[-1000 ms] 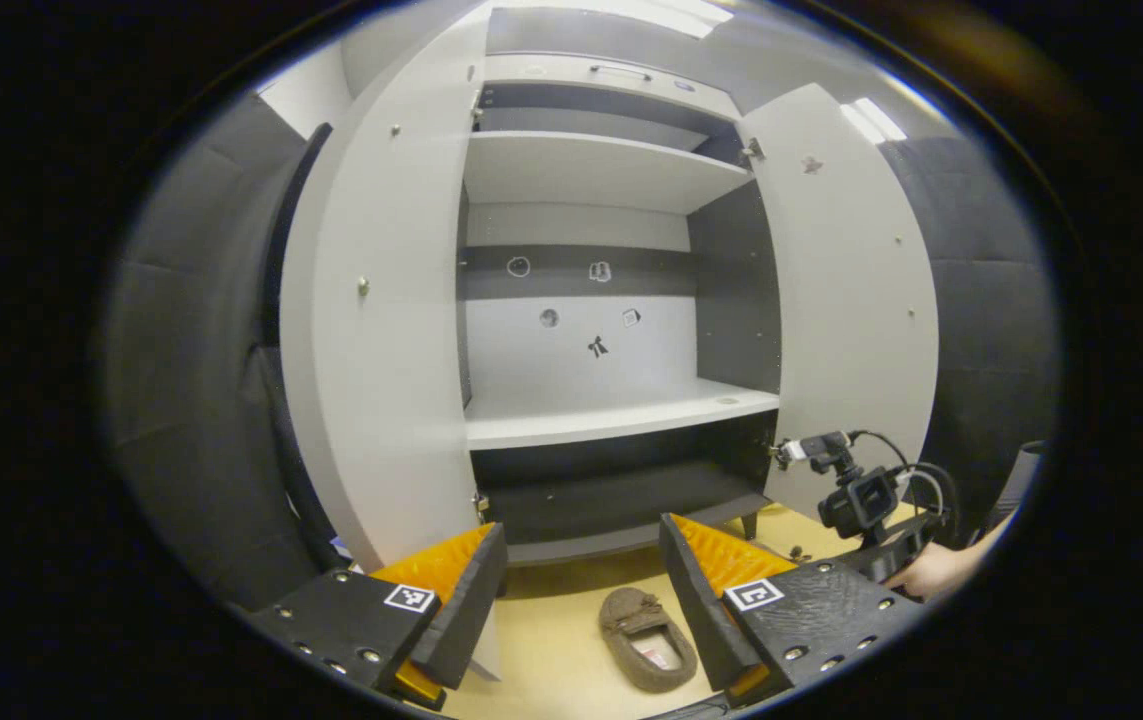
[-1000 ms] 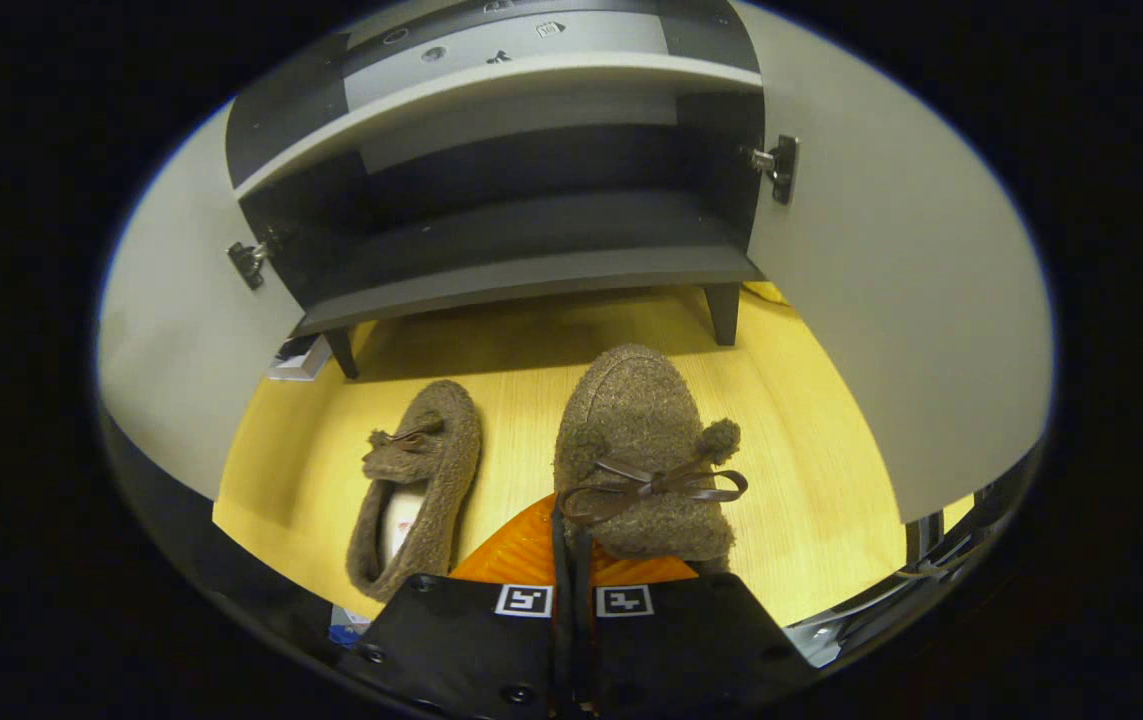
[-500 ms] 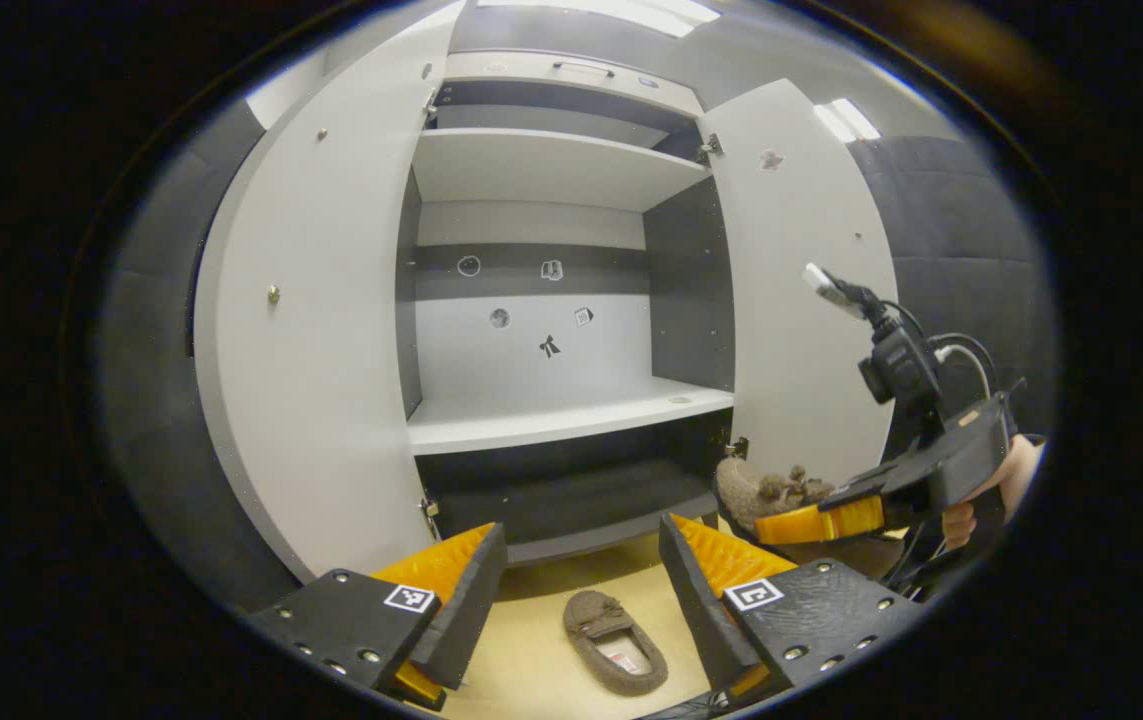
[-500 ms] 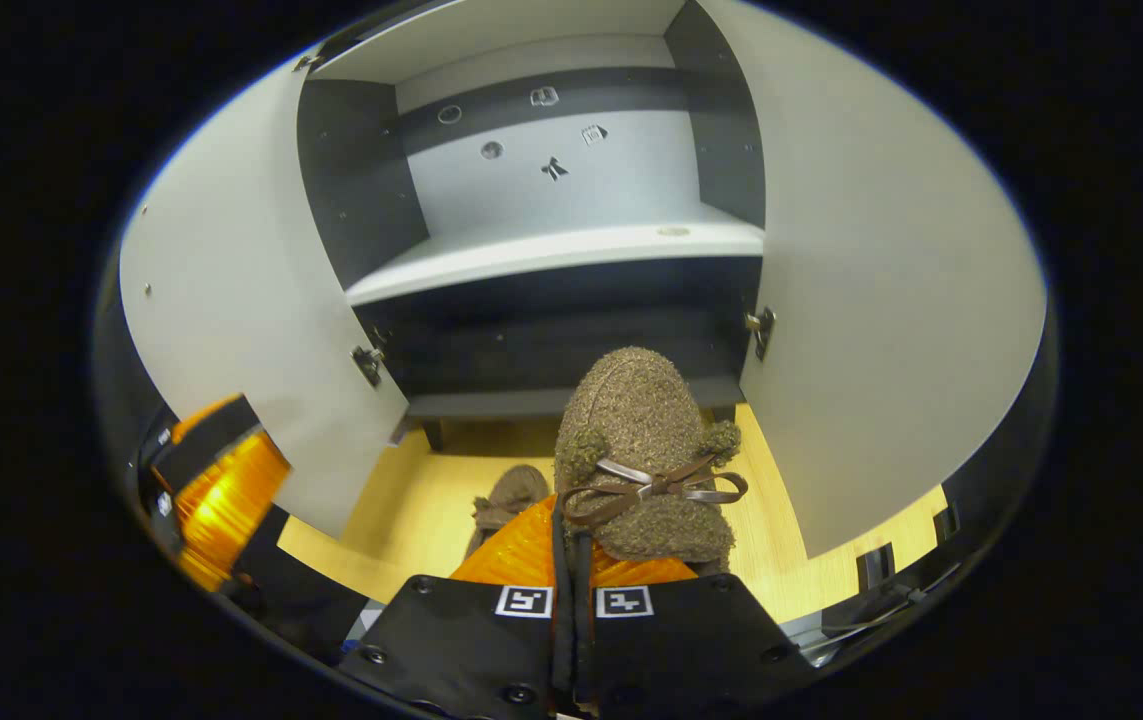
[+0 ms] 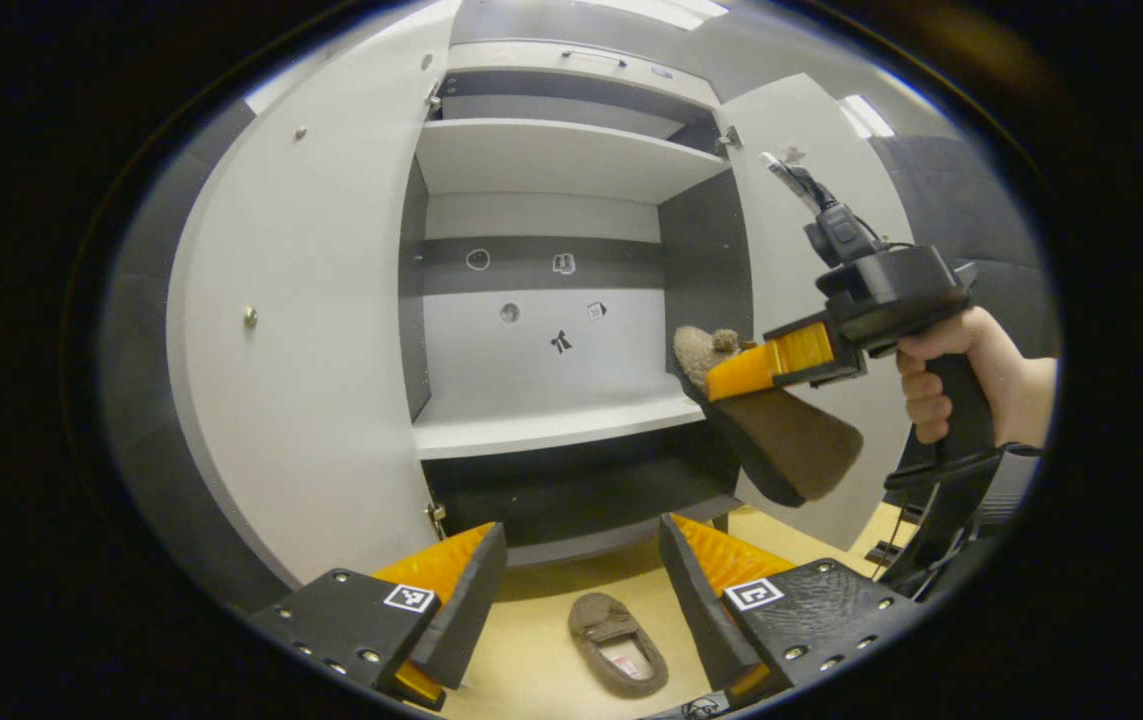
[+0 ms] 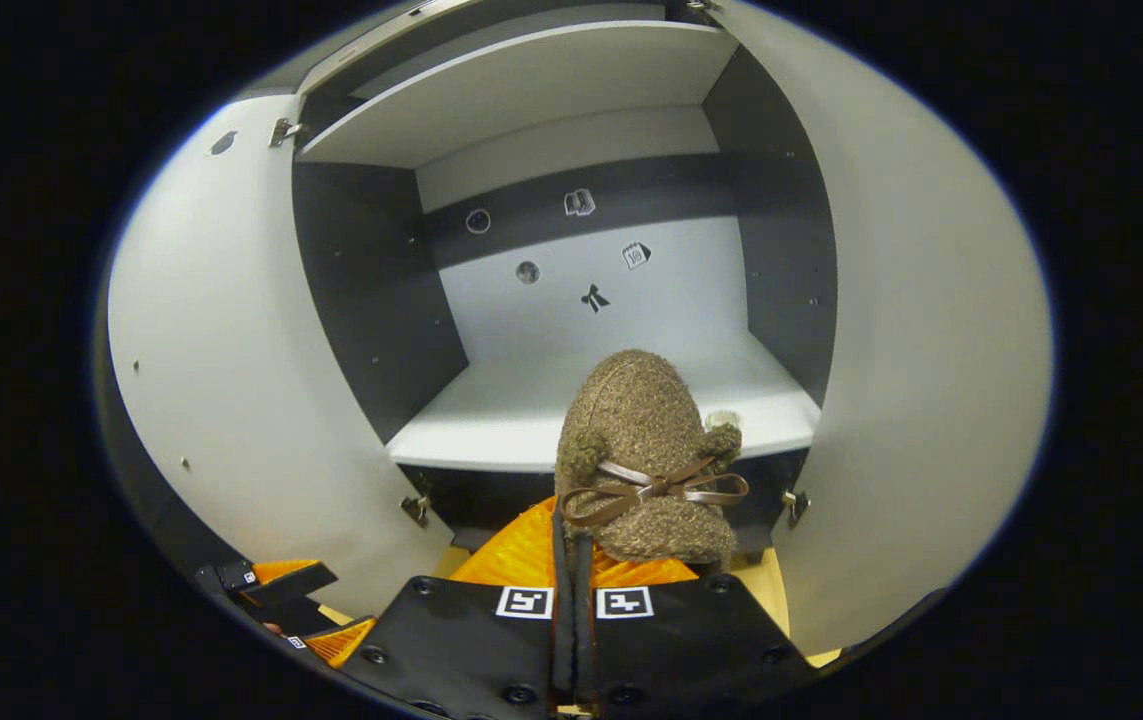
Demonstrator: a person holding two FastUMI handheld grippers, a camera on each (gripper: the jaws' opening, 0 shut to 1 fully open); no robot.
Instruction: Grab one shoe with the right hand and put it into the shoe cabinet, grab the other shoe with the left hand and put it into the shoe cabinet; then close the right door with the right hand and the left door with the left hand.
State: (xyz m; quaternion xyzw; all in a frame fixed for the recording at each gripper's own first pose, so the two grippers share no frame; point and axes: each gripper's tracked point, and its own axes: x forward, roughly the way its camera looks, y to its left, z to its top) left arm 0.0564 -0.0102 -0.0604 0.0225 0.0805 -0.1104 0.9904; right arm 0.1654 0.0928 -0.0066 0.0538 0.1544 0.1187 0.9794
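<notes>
The right gripper (image 6: 571, 560), clamped on one shoe (image 6: 641, 450), is now raised to the cabinet (image 6: 571, 400) shelf. A second shoe (image 5: 619, 645) is lying at the bottom of the left gripper view, between the left gripper (image 5: 581, 590)'s parted jaws.

One fuzzy brown shoe (image 6: 643, 450) hangs before the open shoe cabinet (image 5: 541, 160); the other shoe (image 5: 619, 643) lies on the floor.

The shoe cabinet (image 5: 551, 160) stood with both doors swung open, one shoe (image 6: 641, 450) held in the right gripper (image 6: 571, 545) before the middle shelf (image 6: 531, 420), the other shoe (image 5: 619, 645) on the floor (image 5: 551, 640) before the cabinet, between the left gripper's (image 5: 581, 585) fingers.
</notes>
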